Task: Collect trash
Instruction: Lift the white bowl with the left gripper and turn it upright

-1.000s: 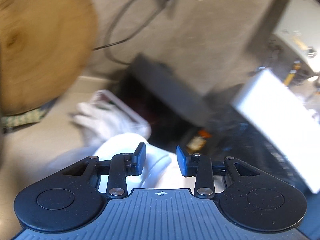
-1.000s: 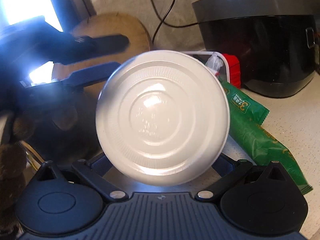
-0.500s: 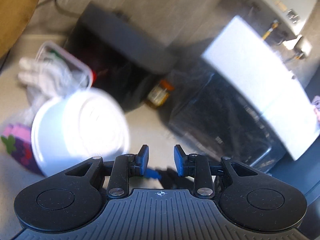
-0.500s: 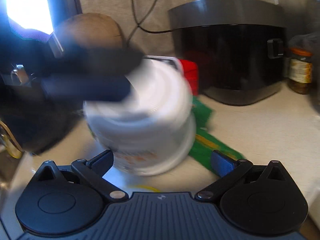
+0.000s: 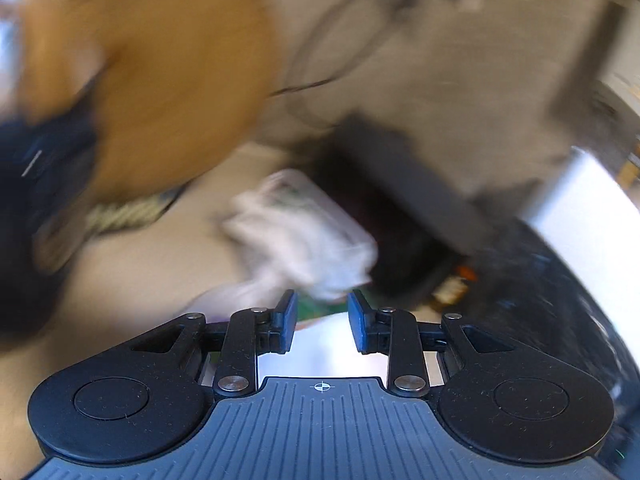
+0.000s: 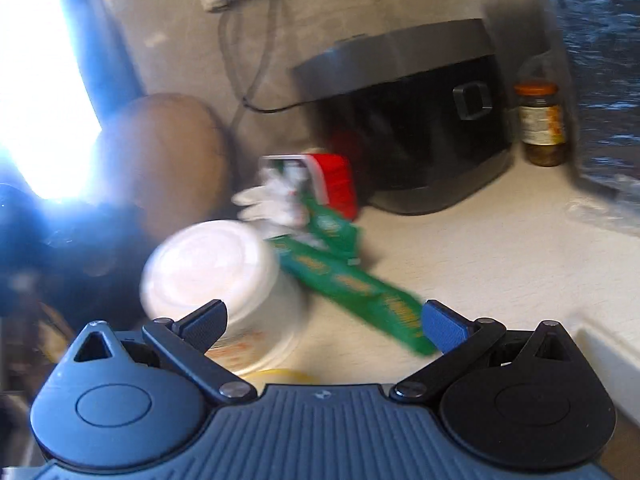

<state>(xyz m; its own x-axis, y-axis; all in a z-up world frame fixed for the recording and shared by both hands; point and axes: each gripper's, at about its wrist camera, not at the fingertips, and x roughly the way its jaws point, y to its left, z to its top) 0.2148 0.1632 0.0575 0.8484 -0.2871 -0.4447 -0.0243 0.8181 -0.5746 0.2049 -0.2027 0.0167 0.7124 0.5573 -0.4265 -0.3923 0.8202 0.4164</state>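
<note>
A white paper cup lies tilted on the counter with its bottom facing the right wrist view. My right gripper is open wide; its left finger is in front of the cup and nothing is gripped. A green wrapper lies between and beyond the fingers. Crumpled white plastic sits by a red-lidded container. The left wrist view is blurred. There my left gripper shows a narrow gap with nothing pressed between the pads. A white surface shows below the fingers, and the crumpled white plastic is ahead.
A black rice cooker stands at the back with a jar to its right. A round wooden board leans on the wall at left. A black bag fills the far right. A cord hangs down the wall.
The cup was between my right gripper's fingers a second ago; now it lies on the counter at the left, free of the jaws. The left view swung right and back, its jaws slightly narrower.
</note>
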